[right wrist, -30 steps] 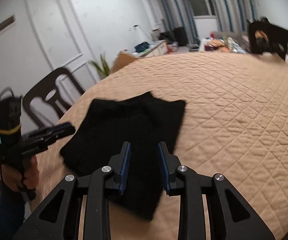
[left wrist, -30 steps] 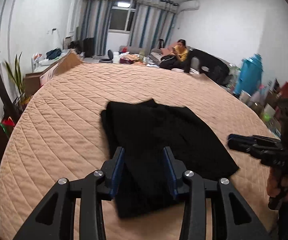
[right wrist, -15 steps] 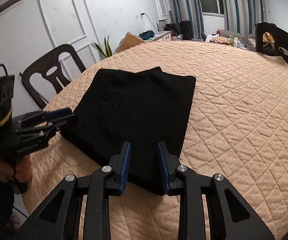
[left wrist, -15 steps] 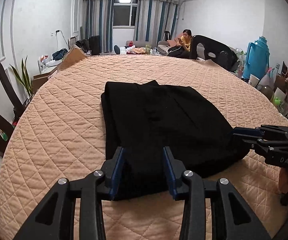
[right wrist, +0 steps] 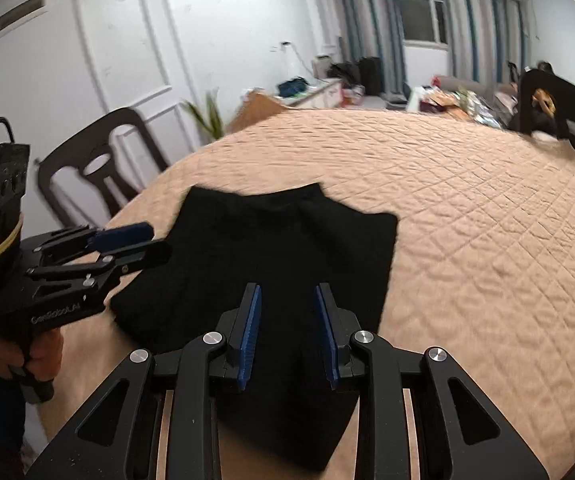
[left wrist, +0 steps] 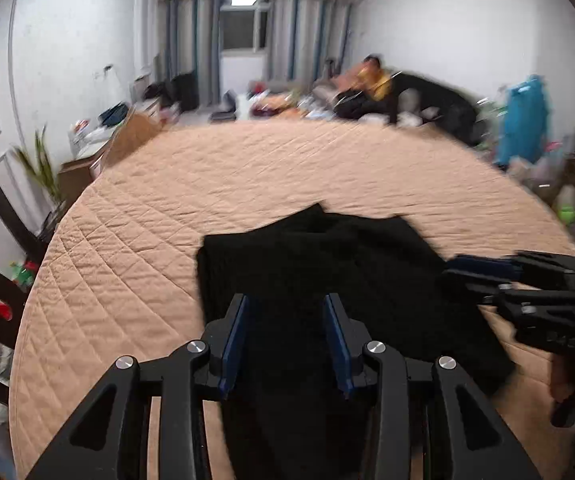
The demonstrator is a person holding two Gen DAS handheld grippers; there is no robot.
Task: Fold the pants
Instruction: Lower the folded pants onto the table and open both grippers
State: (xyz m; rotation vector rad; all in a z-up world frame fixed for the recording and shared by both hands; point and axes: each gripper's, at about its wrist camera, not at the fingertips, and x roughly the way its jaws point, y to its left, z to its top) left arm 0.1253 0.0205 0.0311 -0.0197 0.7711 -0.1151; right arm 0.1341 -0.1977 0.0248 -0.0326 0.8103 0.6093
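Pants point(right wrist: 271, 280), one folded pair; two grippers, fingers apart.

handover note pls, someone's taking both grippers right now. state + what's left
Left gripper: open, holding nothing, above the near edge of the pants.
Right gripper: open, holding nothing, also above the near edge.
Pants: black, lying in a folded, roughly rectangular stack on the quilted tan table cover, near the operator's side.
Done: at least one fold looks to be in.
Left: judge whether another fold is needed; frames are blurred, so check the edges first.
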